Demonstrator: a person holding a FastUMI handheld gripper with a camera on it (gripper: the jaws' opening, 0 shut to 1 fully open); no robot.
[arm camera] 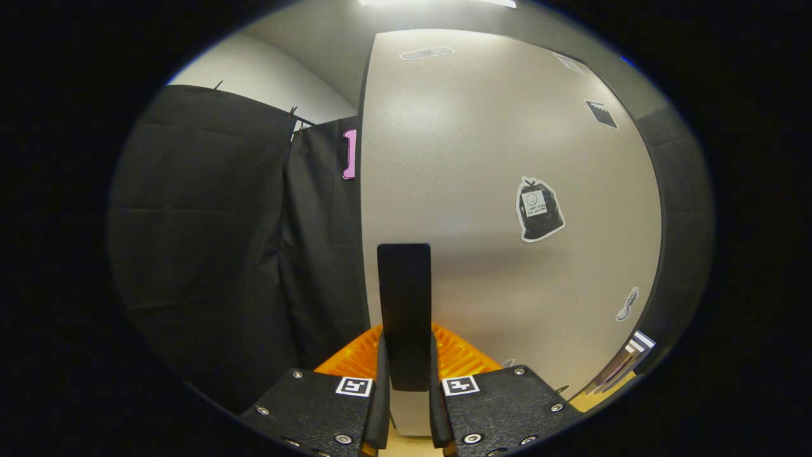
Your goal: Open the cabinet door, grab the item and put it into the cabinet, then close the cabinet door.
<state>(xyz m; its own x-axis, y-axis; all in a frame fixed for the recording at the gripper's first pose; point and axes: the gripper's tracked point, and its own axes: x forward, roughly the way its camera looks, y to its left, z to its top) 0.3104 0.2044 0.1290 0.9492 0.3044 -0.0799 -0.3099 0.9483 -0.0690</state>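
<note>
A pale beige cabinet door (495, 158) rises straight ahead and close. A dark flat upright handle (404, 298) is fixed near its left edge. My gripper (406, 387) is shut on the lower part of this handle, with one finger pressing on each side. The door's left edge (360, 222) stands out against the black cloth behind it. Whether the door is ajar I cannot tell.
Black cloth walls (209, 241) hang to the left of the door. Small stickers (539, 209) sit on the door face. A dark frame strip (682, 241) runs along the door's right side, with a wooden edge and some flat striped things (625, 362) at its foot.
</note>
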